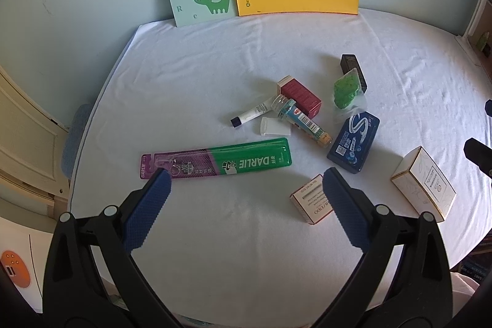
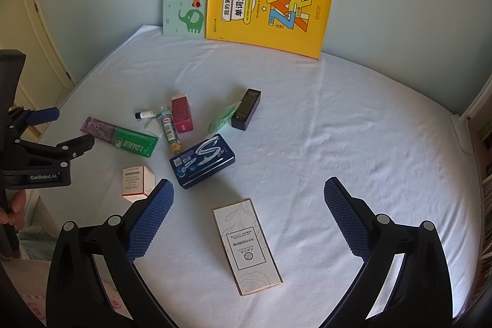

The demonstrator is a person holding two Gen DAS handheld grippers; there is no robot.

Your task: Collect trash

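Pale blue wall at the back, white-sheeted worktop (image 2: pixel 338 143) in front, with a yellow word book (image 2: pixel 270 8) and a green elephant notebook (image 2: pixel 184 2) propped upright against the wall, touching side by side. Trash scattered toward the left-middle of the sheet: green and purple DARLIE toothbrush pack (image 1: pixel 215 159) lying flat, nearest the left hand-held gripper (image 1: pixel 246 183); just behind it a small white tube (image 1: pixel 252 112), a clear cap (image 1: pixel 275 127) and a barcoded tube (image 1: pixel 304 120) bunched together, with a red box (image 1: pixel 299 94) touching that bunch. Further right a green crumpled wrapper (image 1: pixel 347 89) leaning on a black box (image 1: pixel 353 66), then a dark blue gum tin (image 1: pixel 353 143) close by. Small red-and-white box (image 1: pixel 312 200) right beside the left gripper's right finger, partly hidden by it. White floral carton (image 2: pixel 246 246) lying flat, apart from the pile, between the fingers of the right hand-held gripper (image 2: pixel 249 192) but not touched. Both grippers spread wide, nothing held, hovering above the sheet. Left gripper also seen side-on from the right wrist view, out over the left edge of the worktop.
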